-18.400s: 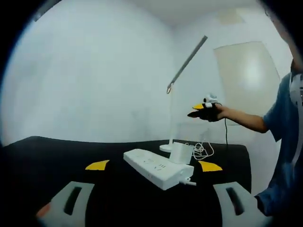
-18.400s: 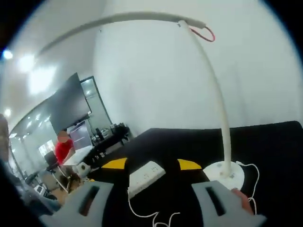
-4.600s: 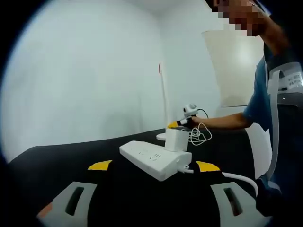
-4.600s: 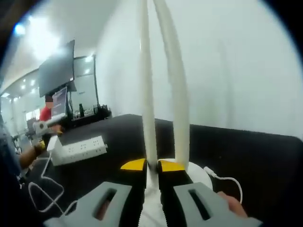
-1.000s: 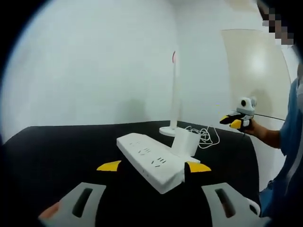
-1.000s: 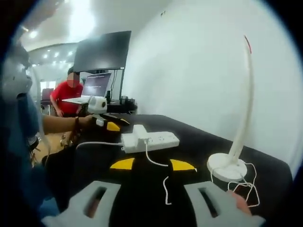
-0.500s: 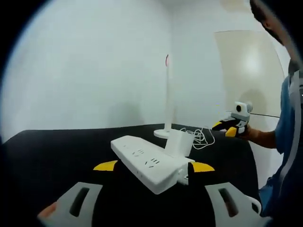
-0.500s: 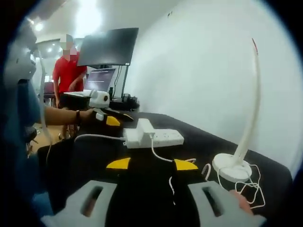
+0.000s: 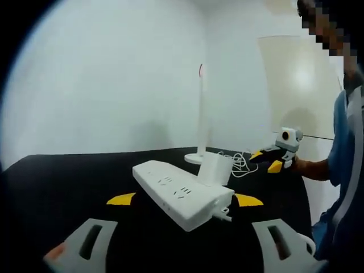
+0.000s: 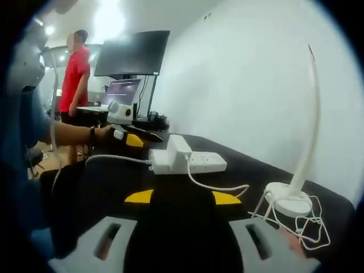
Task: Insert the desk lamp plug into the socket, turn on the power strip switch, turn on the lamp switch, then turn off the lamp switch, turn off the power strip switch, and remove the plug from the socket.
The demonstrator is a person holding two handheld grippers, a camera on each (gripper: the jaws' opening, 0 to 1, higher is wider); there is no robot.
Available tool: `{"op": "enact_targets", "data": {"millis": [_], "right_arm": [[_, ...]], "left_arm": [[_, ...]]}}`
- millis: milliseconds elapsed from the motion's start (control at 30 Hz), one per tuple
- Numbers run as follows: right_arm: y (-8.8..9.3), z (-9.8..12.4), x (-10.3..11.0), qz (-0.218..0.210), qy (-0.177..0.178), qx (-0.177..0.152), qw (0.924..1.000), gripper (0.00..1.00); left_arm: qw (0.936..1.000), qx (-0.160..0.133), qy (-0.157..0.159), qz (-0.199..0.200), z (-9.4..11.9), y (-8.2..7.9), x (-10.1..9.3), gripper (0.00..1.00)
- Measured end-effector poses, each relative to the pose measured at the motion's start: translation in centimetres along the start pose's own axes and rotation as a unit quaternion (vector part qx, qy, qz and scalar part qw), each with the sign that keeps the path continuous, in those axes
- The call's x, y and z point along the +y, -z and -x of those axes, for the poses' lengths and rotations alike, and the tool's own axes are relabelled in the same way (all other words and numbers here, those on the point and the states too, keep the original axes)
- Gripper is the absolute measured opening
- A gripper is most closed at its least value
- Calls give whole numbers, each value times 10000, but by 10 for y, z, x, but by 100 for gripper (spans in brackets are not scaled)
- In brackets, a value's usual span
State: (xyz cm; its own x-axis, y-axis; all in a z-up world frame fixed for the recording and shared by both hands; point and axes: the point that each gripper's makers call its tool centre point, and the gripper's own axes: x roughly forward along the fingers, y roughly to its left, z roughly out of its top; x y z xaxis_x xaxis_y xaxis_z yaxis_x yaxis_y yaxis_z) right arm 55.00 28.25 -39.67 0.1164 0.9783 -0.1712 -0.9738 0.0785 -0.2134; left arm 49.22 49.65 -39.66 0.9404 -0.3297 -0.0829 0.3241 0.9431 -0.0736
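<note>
With the plug [image 9: 215, 169] seated in the power strip [image 9: 181, 194] on the black table [image 9: 68, 182], the left gripper [image 9: 185, 199] hovers over it spread and empty, likely approaching its switch, while the right gripper [image 10: 181, 197], likewise released, waits near the lamp [image 10: 297, 170].

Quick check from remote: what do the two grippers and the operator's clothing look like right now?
Both grippers have grey fingers with dark slots and yellow tips: left gripper, right gripper. In the left gripper view the right gripper shows a black body and a thin dark cable. The person wears a blue short sleeve.
</note>
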Motion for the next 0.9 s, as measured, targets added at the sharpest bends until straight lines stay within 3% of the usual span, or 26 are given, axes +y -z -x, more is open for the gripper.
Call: {"op": "enact_targets", "data": {"millis": [633,900], "right_arm": [[-2,3,5,330,25,-76,9994,45],[0,0,8,564,31,-13,9984,47]], "left_arm": [[9999,-153,-23,62,5,-3,7,64],[10000,-43,-7,64,3,1,4,64]]}}
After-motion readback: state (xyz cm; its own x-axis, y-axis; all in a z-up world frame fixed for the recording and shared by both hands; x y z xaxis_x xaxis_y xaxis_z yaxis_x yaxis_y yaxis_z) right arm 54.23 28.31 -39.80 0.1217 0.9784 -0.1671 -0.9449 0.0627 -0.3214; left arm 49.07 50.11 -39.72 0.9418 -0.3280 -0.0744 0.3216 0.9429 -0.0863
